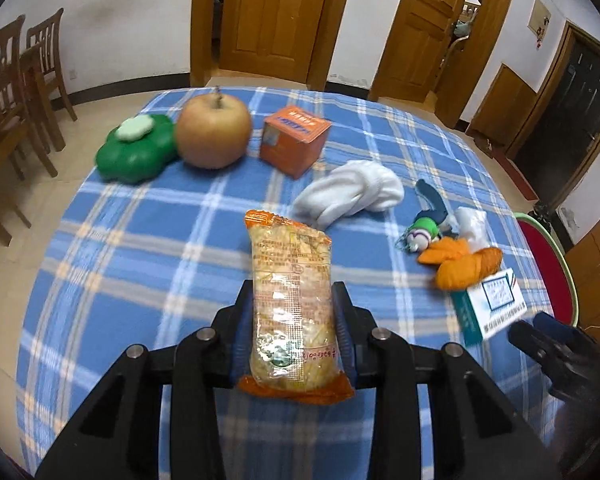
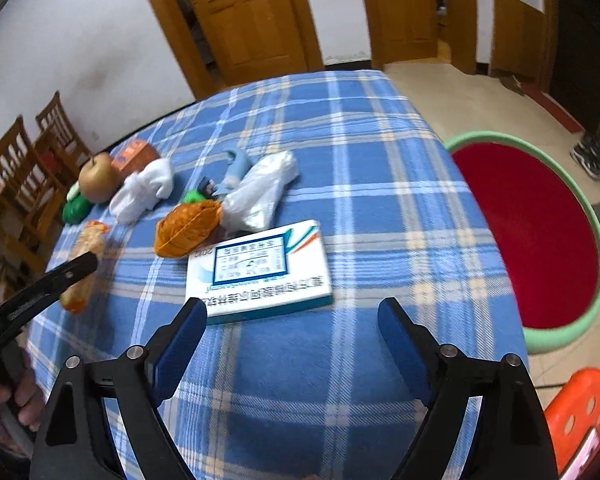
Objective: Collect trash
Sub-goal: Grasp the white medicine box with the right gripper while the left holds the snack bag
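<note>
— Several things crowd the checked surface (image 1: 140, 280): what sits round the snack packet (image 1: 292, 304)?

— Beyond it a white sock (image 1: 348, 194), an orange box (image 1: 294, 140), an apple (image 1: 214, 136) and a green flower-shaped case (image 1: 136, 152) touching the apple. Off to its right lie a small toy figure (image 1: 424, 232), a crumpled orange wrapper (image 1: 460, 264), a clear plastic bag (image 2: 260, 192) and a flat white-and-teal box (image 2: 260, 268).

— Who has the packet?

— The left gripper (image 1: 294, 312) is clamped on it across its width, with the top end sticking out past the fingers.

— And the right gripper (image 2: 292, 320)?

— Spread wide with nothing between the pads, just short of the flat box's near edge. No earlier view to compare.

— Anything hard to read?

— Print on both boxes is too blurred. A red basin with a green rim (image 2: 596, 240) stands on the floor beside the surface, cut off in the left view. A hand (image 2: 16, 404) shows only partly at the edge.
</note>
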Tool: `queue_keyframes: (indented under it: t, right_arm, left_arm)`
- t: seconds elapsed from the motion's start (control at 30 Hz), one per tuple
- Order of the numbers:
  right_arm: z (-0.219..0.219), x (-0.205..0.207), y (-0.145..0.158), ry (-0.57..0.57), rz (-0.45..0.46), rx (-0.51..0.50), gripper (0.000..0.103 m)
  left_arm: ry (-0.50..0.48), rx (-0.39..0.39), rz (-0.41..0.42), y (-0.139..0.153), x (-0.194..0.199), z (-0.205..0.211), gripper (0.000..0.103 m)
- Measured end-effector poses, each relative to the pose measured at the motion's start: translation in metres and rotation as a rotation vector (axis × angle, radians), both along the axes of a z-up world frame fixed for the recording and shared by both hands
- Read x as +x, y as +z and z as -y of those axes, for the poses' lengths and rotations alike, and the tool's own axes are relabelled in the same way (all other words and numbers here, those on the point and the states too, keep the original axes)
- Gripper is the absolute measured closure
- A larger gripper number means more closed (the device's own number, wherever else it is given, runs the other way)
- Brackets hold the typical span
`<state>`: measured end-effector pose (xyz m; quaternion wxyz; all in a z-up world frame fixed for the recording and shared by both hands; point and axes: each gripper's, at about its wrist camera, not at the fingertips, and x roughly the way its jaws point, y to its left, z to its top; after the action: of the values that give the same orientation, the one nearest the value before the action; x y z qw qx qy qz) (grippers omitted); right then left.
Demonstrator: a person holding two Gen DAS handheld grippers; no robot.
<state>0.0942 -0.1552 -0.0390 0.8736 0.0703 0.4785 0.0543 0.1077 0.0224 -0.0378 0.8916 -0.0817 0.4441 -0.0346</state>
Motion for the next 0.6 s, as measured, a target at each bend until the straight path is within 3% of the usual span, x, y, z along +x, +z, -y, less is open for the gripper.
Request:
queue_keyframes:
  t: [0.2, 0.27, 0.6]
  right_arm:
    - [-0.017, 0.011, -0.006, 0.045, 0.000, -0.042, 0.014]
    - [-0.022, 0.015, -0.007, 0.055, -0.006, -0.065, 0.000]
    - [-0.034, 0.027, -0.018, 0.055, -0.032, -0.145, 0.000]
  left_arm:
    - [0.011, -0.014, -0.005, -0.003, -0.011, -0.013, 0.066]
    - [0.012, -0.019, -0.009, -0.005, -0.011, -0.014, 0.066]
    - [0.013, -0.043, -0.018, -0.010, -0.013, -0.018, 0.066]
